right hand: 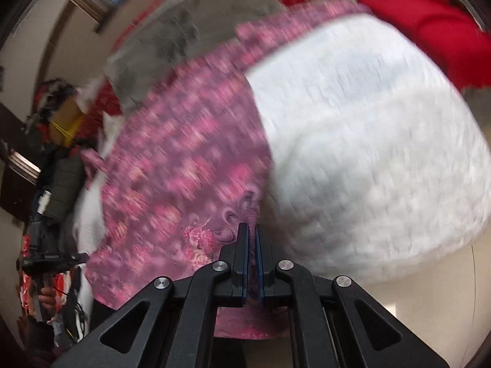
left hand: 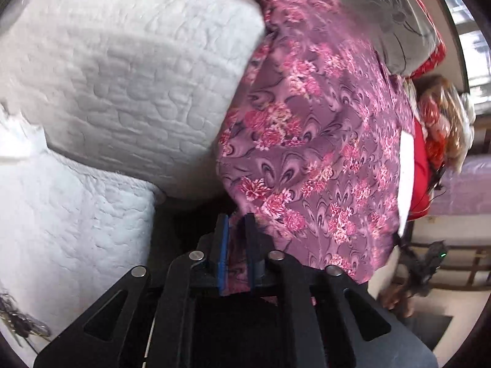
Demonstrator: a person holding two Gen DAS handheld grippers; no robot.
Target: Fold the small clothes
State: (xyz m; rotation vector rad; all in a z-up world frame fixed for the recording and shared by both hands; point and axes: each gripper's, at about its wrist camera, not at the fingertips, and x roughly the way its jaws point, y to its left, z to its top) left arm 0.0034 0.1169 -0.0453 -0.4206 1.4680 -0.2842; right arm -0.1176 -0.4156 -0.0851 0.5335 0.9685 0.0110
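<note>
The left gripper (left hand: 236, 219) and right gripper (right hand: 251, 228) each pinch an edge of the purple floral fabric garment (left hand: 310, 141) at lower centre, over the white quilted mattress (left hand: 122, 92); a thin grip could slip mid-swing, dropping one corner.

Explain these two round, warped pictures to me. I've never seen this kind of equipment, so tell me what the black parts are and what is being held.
No robot is here: a person carries a hand-held gripper in each hand, each with a wide-angle camera looking along its fingers. One picture comes from the left gripper, the other, blurred, from the right gripper. Each is shut on an edge of the same purple floral garment, which hangs over a white quilted mattress. Red fabric lies farther back.
</note>
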